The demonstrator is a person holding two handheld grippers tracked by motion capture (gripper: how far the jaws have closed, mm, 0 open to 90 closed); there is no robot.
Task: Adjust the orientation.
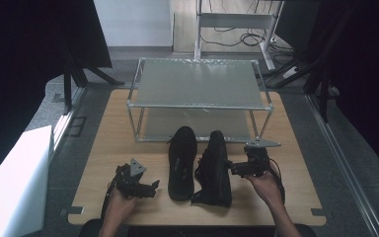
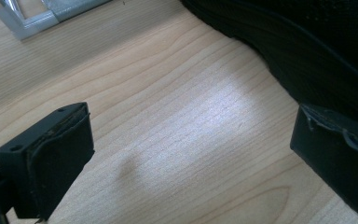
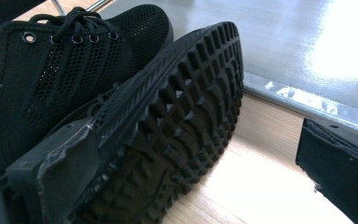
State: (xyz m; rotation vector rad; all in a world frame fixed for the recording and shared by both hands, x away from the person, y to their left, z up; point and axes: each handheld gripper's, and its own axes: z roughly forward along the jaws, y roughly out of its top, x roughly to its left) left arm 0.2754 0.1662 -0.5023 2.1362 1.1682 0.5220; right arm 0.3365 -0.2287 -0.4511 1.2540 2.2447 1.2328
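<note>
Jaws wide, right gripper (image 1: 233,168) lies level beside tipped shoe (image 1: 215,168).

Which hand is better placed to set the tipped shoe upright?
Right. The right tongs are open just beside the tipped shoe, its sole facing them. The left tongs are open near the upright shoe, which lies in between.

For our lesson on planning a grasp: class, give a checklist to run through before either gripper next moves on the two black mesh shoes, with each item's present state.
1. Right gripper jaws open, nothing between them: ok.
2. Left gripper jaws open, empty: ok.
3. Left black mesh lace-up shoe upright on its sole: ok.
4. Right black mesh shoe upright: not ok, tipped on its side, tread facing the right gripper.
5. Two-tier metal shelf rack top bare: ok.
6. Light wooden table room beside shoes: ok.
</note>
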